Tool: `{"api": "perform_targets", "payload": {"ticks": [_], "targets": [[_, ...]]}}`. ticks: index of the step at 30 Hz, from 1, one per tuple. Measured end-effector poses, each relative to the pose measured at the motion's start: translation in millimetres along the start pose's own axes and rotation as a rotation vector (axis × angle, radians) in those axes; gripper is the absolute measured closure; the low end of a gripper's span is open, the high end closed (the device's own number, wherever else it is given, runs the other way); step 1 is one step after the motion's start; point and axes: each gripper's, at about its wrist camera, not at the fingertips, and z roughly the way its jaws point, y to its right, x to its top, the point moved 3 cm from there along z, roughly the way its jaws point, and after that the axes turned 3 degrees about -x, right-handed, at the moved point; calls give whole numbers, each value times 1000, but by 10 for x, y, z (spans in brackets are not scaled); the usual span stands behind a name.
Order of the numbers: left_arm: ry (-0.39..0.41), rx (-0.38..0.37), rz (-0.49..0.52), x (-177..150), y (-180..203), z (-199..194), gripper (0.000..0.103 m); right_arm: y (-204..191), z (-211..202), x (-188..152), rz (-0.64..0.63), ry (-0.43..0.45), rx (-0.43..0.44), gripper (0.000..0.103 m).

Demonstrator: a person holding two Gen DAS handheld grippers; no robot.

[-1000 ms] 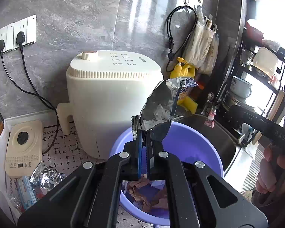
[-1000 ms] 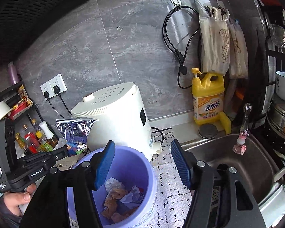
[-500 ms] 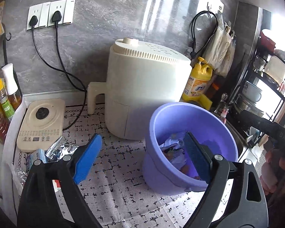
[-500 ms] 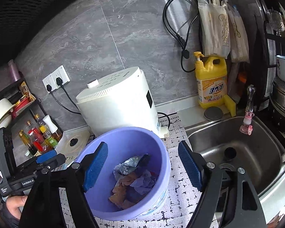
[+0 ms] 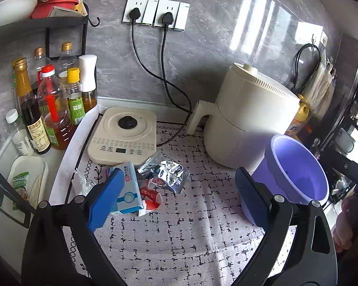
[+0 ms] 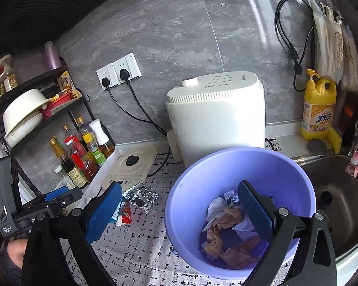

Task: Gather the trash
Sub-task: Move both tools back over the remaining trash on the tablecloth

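— Trash partly collected: crumpled paper and brown scraps (image 6: pixel 229 236) already down in the purple bucket (image 6: pixel 193 190), beside the white cooker (image 6: pixel 217 119).

— And left outside the bucket?

— Still on the patterned mat (image 5: pixel 179 233), well left of the bucket: a silver foil packet (image 5: pixel 164 171), a small blue-and-white box (image 5: pixel 128 188), a red-and-white wrapper (image 5: pixel 150 197), plus some clear plastic at the mat's left edge. All just in front of the flat kettle base (image 5: pixel 124 135).

— Tongs?

— Left gripper (image 5: pixel 176 202) opening, nothing between the jaws; aimed at that pile, box just behind its left pad. Right gripper (image 6: pixel 179 214) also opening and empty, hanging over the bucket's rim, one pad above the scraps inside.

— So how far along?

— Roughly midway, by the look of it. Several pieces binned, at least three or four more to fetch. Likely next: the foil packet or the box, nearest the left gripper.
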Motion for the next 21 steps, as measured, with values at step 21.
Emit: {"api": "perform_targets", "payload": {"ticks": [21], "targets": [[28, 208, -180, -466, -849, -520, 10, -1205, 693, -195, -224, -160, 281, 29]]}}
